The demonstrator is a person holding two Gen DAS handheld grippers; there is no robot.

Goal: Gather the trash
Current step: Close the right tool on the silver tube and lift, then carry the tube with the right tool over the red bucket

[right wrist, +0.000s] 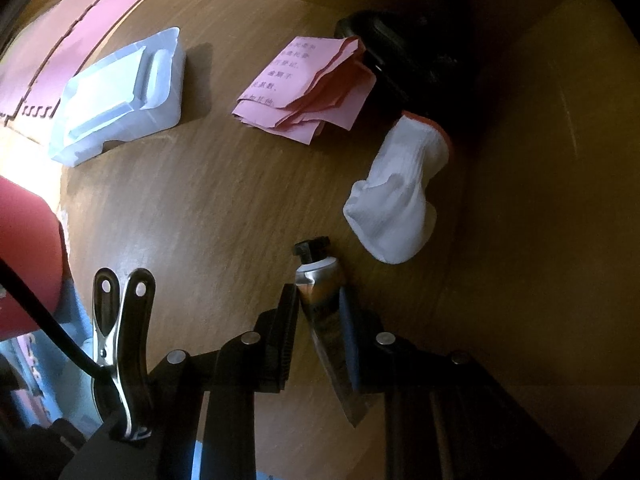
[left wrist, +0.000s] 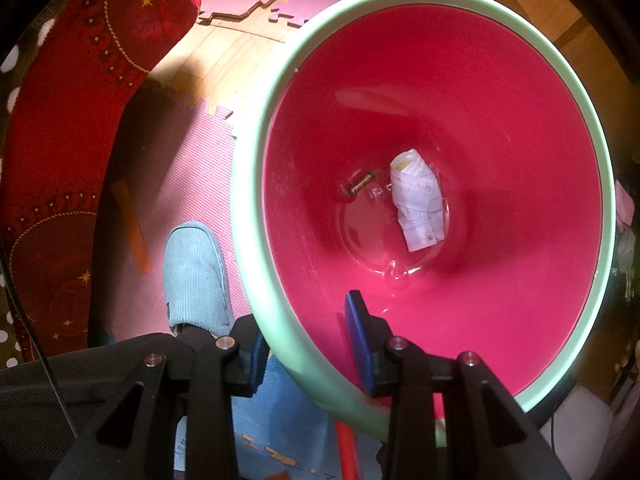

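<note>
My left gripper is shut on the rim of a bin that is pale green outside and pink inside, with one finger in and one out. Crumpled white paper, a small battery and clear plastic scraps lie at the bin's bottom. In the right wrist view a silver tube with a black cap lies on the round wooden table. My right gripper points down over the tube, and its pads touch the tube on both sides.
On the table lie a white plastic blister tray, folded pink paper, a white glove with a red cuff and a black object. By the bin are a person's grey slipper, a red patterned cloth and pink foam mats.
</note>
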